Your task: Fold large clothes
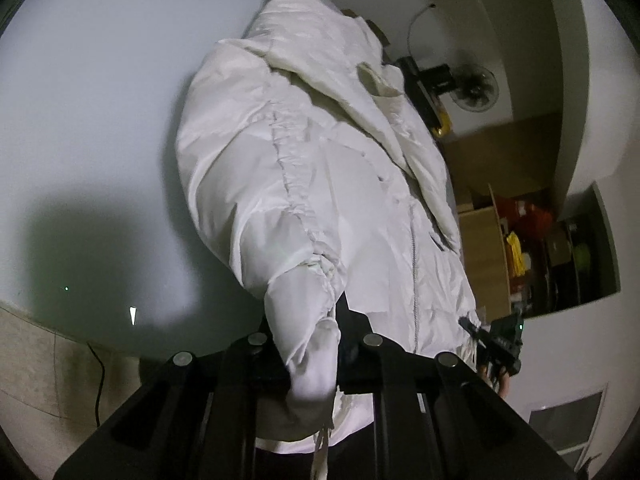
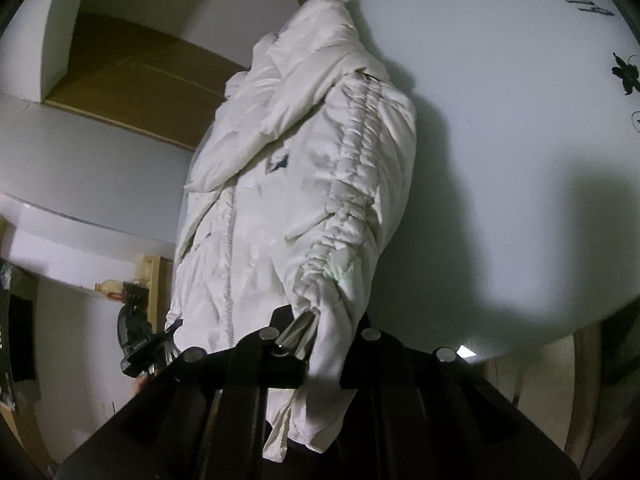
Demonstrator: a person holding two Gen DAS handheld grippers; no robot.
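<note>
Lying across the white table [image 1: 88, 128], the white puffer jacket [image 1: 312, 184] stretches away from me, zipper up. My left tongs [image 1: 316, 356] are pinched on one sleeve cuff [image 1: 312, 364], and my right tongs [image 2: 324, 356] are pinched on the other cuff [image 2: 328, 344].

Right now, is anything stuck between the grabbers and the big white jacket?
No. The left gripper and the right gripper each already pinch a part of the white jacket, which lies on the table.
</note>
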